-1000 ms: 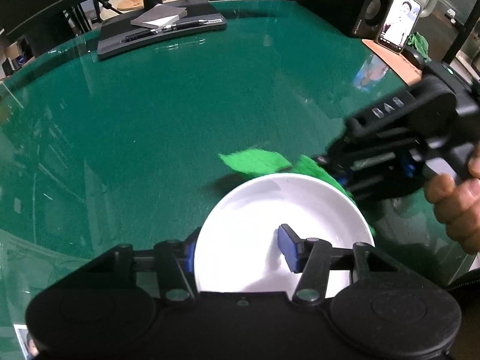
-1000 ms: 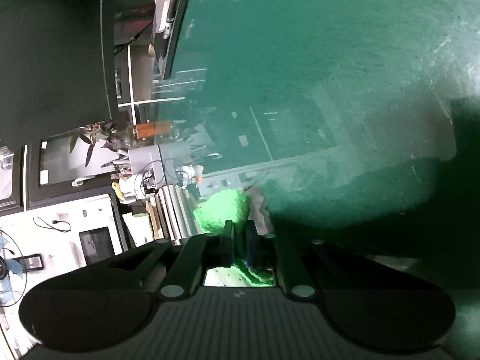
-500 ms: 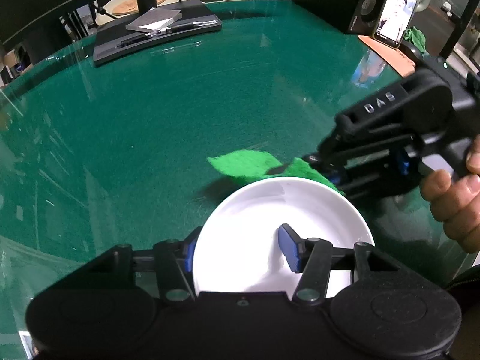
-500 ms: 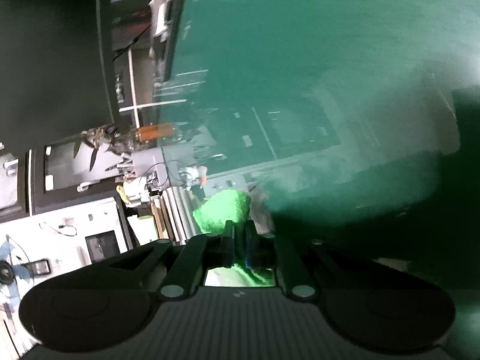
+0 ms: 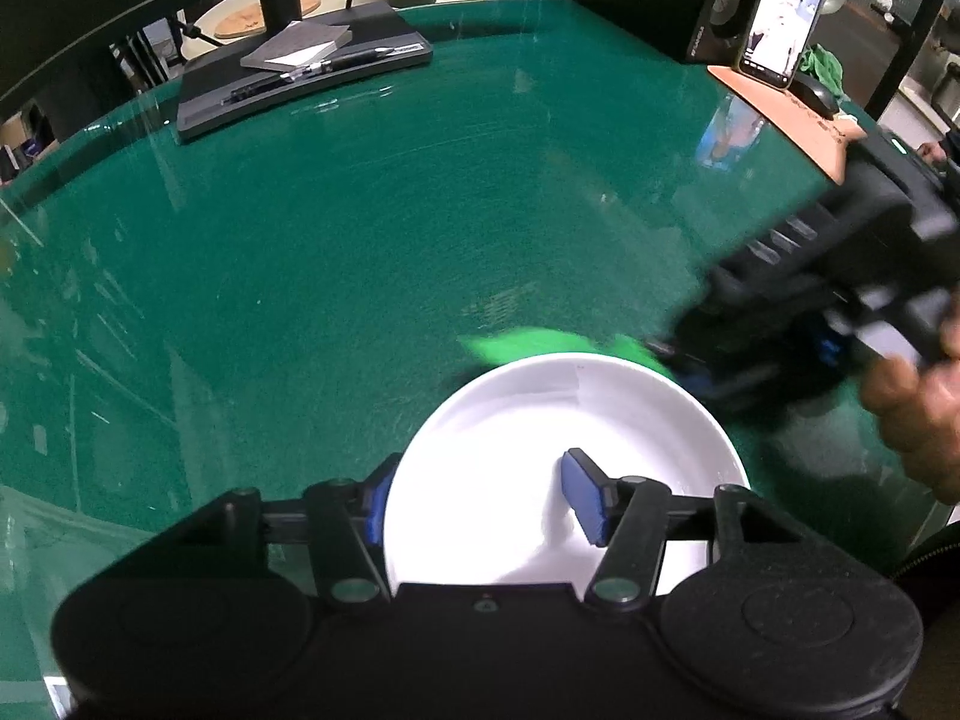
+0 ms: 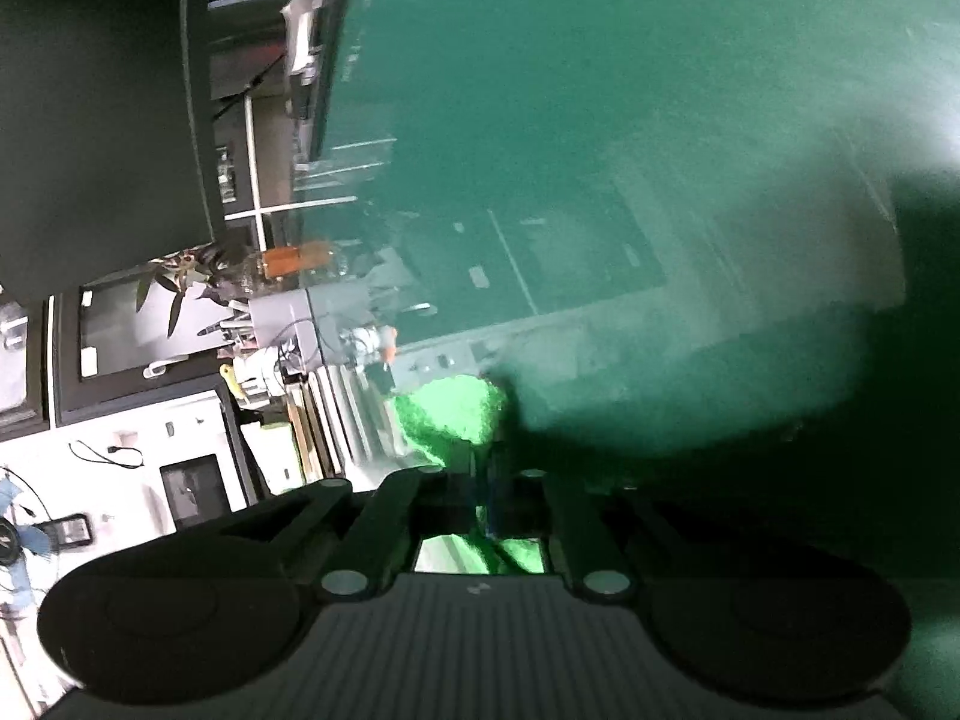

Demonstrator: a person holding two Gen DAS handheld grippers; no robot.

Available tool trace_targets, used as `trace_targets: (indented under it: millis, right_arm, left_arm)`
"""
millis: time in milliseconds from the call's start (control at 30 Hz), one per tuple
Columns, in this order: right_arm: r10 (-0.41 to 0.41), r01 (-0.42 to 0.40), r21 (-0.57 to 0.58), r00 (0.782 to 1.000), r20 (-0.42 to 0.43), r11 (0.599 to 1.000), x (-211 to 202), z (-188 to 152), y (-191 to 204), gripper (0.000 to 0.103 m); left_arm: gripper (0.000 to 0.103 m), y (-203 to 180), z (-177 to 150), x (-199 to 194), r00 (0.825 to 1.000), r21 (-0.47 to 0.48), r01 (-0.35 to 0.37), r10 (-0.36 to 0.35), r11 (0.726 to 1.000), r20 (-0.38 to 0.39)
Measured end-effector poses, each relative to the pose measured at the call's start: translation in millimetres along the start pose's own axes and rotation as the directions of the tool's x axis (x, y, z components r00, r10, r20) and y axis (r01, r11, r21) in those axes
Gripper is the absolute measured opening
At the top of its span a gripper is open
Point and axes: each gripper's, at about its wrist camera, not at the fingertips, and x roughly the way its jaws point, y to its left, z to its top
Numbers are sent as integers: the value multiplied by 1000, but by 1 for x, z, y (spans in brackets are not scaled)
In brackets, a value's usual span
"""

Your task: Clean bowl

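So our left gripper [image 5: 480,501] has the white bowl [image 5: 564,468] pinched by its near-left rim, one blue pad outside and one inside, with the bowl sitting low over the green table [image 5: 360,240]. Our right gripper [image 6: 483,480] is clamped tight on the green cloth [image 6: 456,414], and from the left view that cloth [image 5: 528,345] sits just past the bowl's far rim, outside the basin. It's blurry there, so contact is probably happening, can't swear. The basin lies back toward us from the cloth.

dim overhead light | glare on glass table [image 5: 360,252] | motion blur, perhaps | fisheye edges curved
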Motion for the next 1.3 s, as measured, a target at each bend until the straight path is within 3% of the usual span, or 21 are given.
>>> trace_targets:
  millis: [100,367,467,633,900,1300]
  right_arm:
    - [-4,3,-31,1000,-3,1000,4,1,7,6]
    - [-28,28,6,999,-31,1000,-39,-18,-19,6]
    - [-48,48,-5,999,-7,999,-25,-12,-11,5]
    - [-12,12,-36,1000,5,999,0,-1,3,6]
    - [17,-17,0,1000,-16,1000,-41,-13,-19,6]
    - [44,-45,-79,999,-12,996,2,5,14,9]
  left_arm:
    - [58,-1,0,0,1000,12,-3,3,1000,-1]
    - [60,1,-1,2,1000,-9,18,-18,1000,5]
    - [60,-2,1,2,1000,8,5,-5,1000,5]
    - [60,-8,2,1,1000,31,-15,15,999,2]
    - [60,-6,0,1,1000,15,1,-1,1000,3]
    - [63,-12,1,0,1000,36,-23,23,999,-5]
